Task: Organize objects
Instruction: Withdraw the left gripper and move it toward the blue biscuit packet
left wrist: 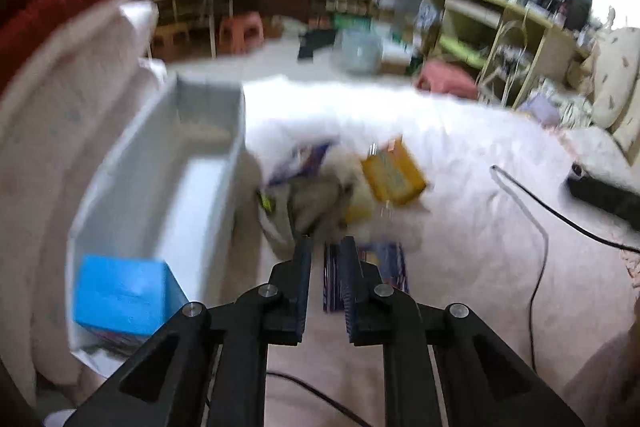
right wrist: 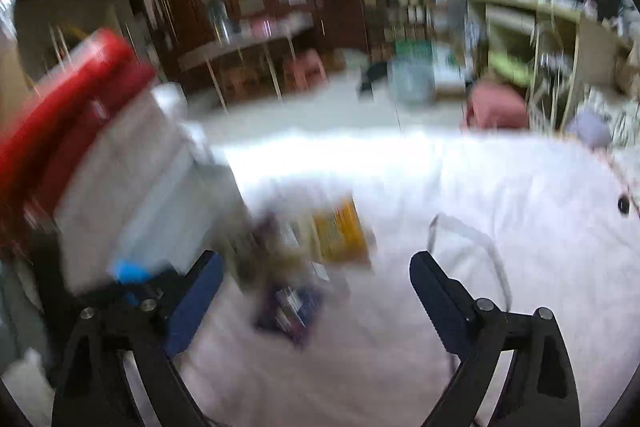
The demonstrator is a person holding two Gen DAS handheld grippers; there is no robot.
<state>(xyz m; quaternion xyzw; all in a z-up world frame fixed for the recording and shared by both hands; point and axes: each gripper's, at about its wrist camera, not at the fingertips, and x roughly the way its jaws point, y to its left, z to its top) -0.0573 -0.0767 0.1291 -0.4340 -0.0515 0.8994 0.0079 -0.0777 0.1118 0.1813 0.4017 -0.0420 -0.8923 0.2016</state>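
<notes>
The left tool (left wrist: 325, 247) is closed and empty; the right tool (right wrist: 316, 267) gapes wide, empty. With 1 blue box (left wrist: 124, 293) already in the white bin (left wrist: 160, 163), approach the yellow box (left wrist: 394, 173) squarely, avoiding the cable (left wrist: 536, 227).

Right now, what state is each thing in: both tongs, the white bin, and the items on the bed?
Left tongs: nearly shut, nothing between them.
Right tongs: open wide, empty.
White bin: open-topped, mostly empty.
Blue box: inside the bin, at its near end.
Yellow box: out on the bed, tilted, on the pile.
Purple packet: flat on the bed, outside the bin.
</notes>
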